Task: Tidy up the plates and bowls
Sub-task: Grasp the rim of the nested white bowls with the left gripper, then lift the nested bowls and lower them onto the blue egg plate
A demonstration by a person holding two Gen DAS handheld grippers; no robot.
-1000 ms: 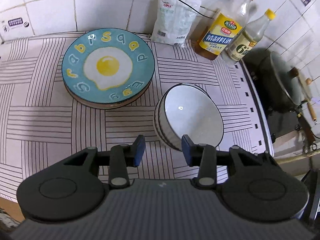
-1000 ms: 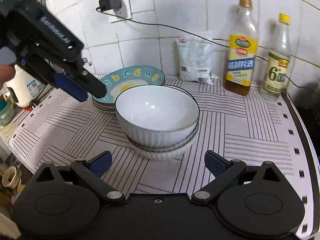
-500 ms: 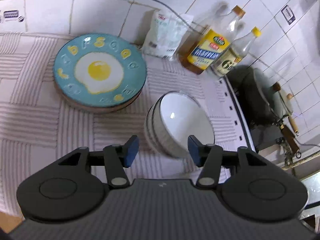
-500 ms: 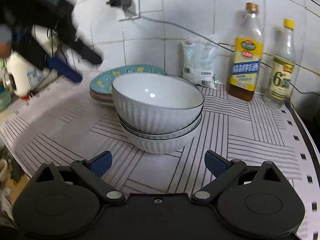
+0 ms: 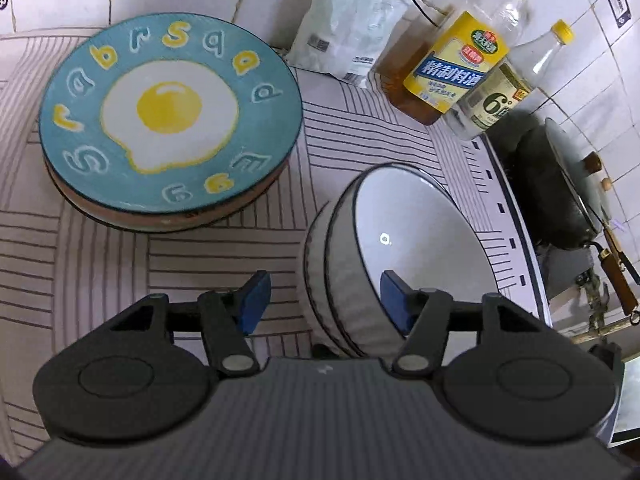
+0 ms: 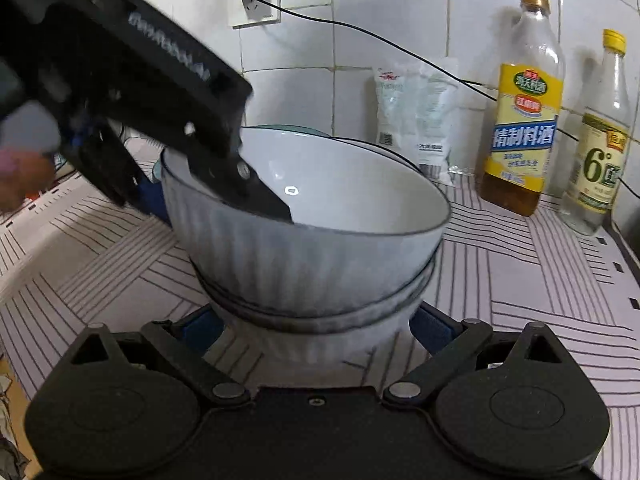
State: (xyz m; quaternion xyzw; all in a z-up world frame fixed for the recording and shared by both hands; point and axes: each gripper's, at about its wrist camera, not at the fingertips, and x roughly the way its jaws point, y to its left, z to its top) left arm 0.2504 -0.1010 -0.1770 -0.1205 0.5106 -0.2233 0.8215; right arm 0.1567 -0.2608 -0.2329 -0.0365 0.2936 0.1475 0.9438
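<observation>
A stack of white ribbed bowls stands on the striped cloth. My left gripper is open and straddles the top bowl's near wall. One blue pad is inside the bowl, the other outside, and a gap shows at each pad. My right gripper is open and low, its two blue pads flanking the foot of the stack. A blue fried-egg plate tops a pile of plates left of the bowls. In the right wrist view only its rim peeks out behind them.
Against the tiled wall stand a white bag, a cooking wine bottle and a vinegar bottle. A dark wok sits past the cloth's right edge. A charger cable hangs across the wall.
Both grippers came down toward the bowl stack. The left jaws spread wider and now straddle the top bowl's rim. The right pads moved in beside the stack's foot.
</observation>
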